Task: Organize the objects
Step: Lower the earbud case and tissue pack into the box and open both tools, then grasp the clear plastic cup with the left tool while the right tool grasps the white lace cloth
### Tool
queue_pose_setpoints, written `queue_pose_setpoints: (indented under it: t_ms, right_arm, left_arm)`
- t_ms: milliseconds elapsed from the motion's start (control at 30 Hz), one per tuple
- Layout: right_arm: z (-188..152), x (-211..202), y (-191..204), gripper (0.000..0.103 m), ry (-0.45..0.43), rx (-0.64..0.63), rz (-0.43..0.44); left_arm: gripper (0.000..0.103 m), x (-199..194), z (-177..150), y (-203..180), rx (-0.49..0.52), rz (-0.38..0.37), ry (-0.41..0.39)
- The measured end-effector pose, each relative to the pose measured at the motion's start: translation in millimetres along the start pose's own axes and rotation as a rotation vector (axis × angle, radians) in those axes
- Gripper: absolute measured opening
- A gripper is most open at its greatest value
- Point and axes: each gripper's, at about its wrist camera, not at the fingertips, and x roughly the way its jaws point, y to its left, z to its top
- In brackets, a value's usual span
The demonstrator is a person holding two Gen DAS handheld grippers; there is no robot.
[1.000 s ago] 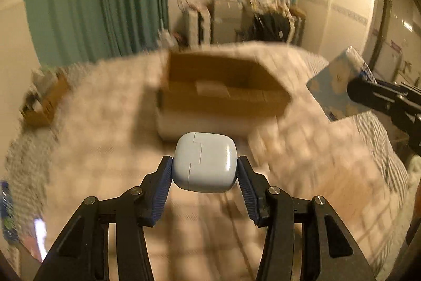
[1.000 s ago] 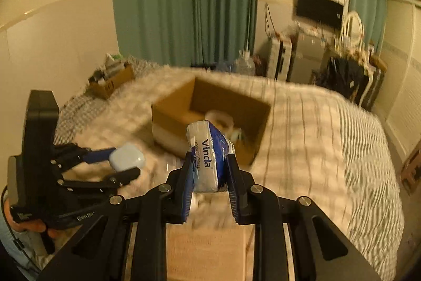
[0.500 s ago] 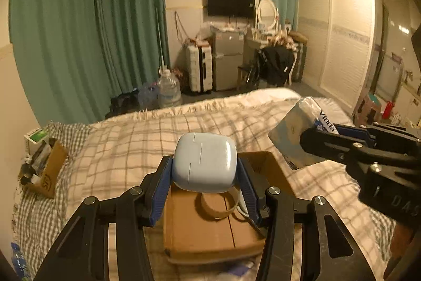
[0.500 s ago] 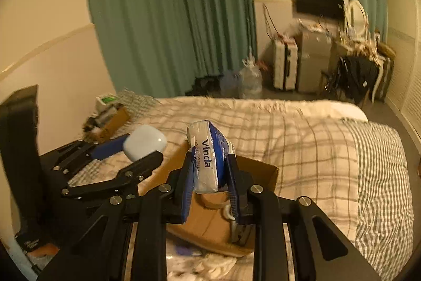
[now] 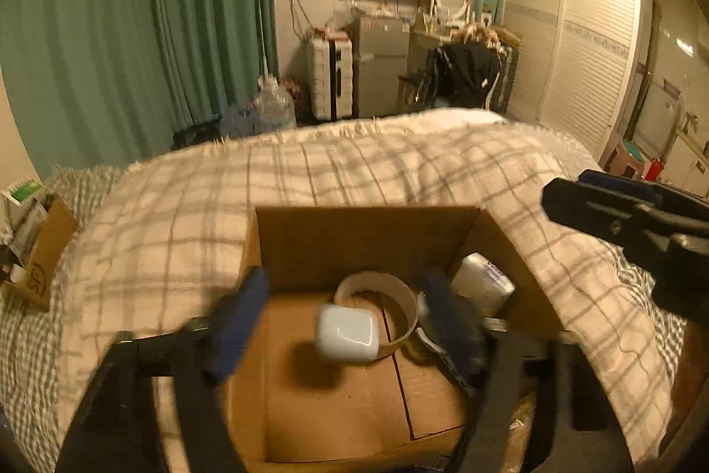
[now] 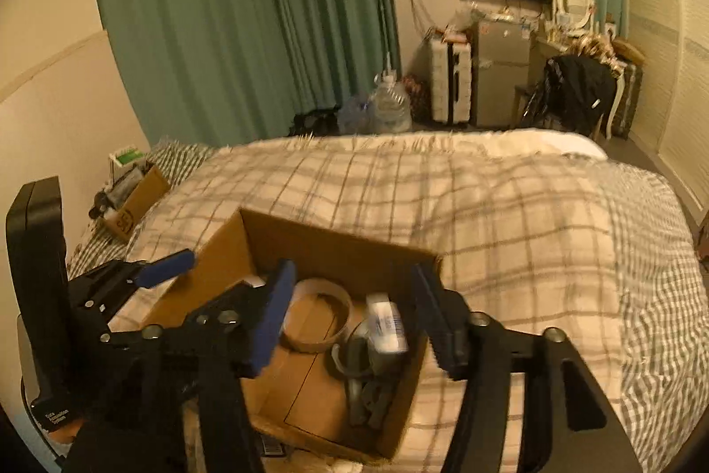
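Observation:
An open cardboard box (image 5: 363, 233) sits on the bed; it also shows in the right wrist view (image 6: 336, 247). My left gripper (image 5: 345, 318) is open above the box, and the white earbud case (image 5: 348, 333) is free between its fingers, inside the box. My right gripper (image 6: 354, 318) is open over the box's right side. The white-and-blue tissue pack (image 6: 387, 324) lies in the box; in the left wrist view the pack (image 5: 483, 282) leans in the right corner. A cardboard tape ring (image 5: 376, 309) lies in the box.
A checked blanket (image 5: 399, 171) covers the bed. A small carton of clutter (image 5: 35, 247) stands at the bed's left edge. Dark grey items (image 6: 368, 388) lie in the box. Green curtains, a water jug, a suitcase and a fridge stand beyond the bed.
Both grippers have opened. The earbud case has left my left gripper and the tissue pack has left my right gripper; both are now in the box.

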Motion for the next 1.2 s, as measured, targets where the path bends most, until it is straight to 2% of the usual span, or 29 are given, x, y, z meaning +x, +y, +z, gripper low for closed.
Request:
queue_pose_setpoints:
  t_ms: [133,233,300,467,667,800,900,967,1000,1100,1200]
  right_arm:
    - [-1,-45,3,0.068,-0.068,-0.009,-0.067]
    - [-9,-82,11,0.076,-0.102,-0.027,-0.111]
    - [-20,-104,18,0.081,-0.115,-0.034,-0.128]
    - [-65,-135,28,0.084,-0.122,-0.007,-0.137]
    - [-108,-115,37,0.085,-0.04,-0.054,-0.143]
    - [-116,-97,41,0.085,-0.003,-0.099,-0.171]
    - [-122,-79,38,0.085,0.019,-0.082,-0.181]
    - [-127,-67,37,0.085,0.044,-0.078,-0.182]
    - [-127,-63,36,0.085,0.054,-0.08,-0.183]
    - [-131,-55,34,0.084,0.082,-0.082,-0.181]
    - [-131,-56,30,0.084,0.079,-0.061,-0.169]
  left_arm:
    - [0.094,-37,-1,1,-0.017,0.022,-0.046]
    - [0.099,-67,-17,6,-0.033,0.058,-0.073]
    - [0.099,-85,-32,8,-0.036,0.068,-0.08]
    - [0.102,-109,-73,16,-0.088,0.112,-0.083]
    - [0.102,-101,-121,17,-0.144,0.079,-0.043]
    - [0.102,-78,-146,11,-0.123,0.058,0.026]
    - [0.102,-65,-150,5,-0.098,0.017,0.069]
    - [0.102,-56,-152,3,-0.105,-0.061,0.092]
    - [0.102,-52,-152,2,-0.108,-0.074,0.102]
    - [0.102,-33,-151,3,-0.134,-0.056,0.147]
    - [0.102,-21,-149,2,-0.153,-0.084,0.156]
